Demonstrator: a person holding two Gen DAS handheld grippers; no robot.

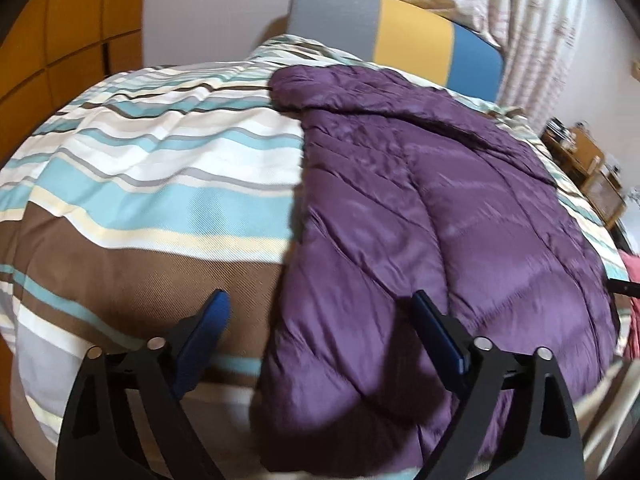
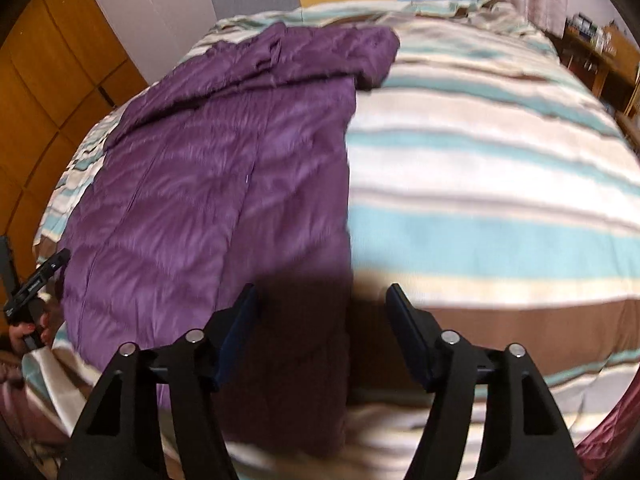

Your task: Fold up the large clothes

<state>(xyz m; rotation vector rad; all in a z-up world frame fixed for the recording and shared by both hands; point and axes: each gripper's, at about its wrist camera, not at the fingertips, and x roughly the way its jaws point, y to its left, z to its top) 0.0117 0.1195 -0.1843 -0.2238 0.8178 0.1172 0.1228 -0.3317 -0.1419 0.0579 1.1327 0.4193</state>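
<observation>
Across the striped bed cover [image 1: 152, 184], the purple quilted jacket [image 1: 440, 220] lies spread flat, its collar end toward the far headboard [image 1: 416, 36]. Judged from its glossy padded shell, the jacket is light, soft, bulky and slippery; fabric may slide from a shallow pinch. Take hold at the near hem corners, gathering a deep bite. Left gripper [image 1: 320, 320] is released, straddling the jacket's left edge. Right gripper [image 2: 322, 316] is released above the right edge; blur hides any contact.
</observation>
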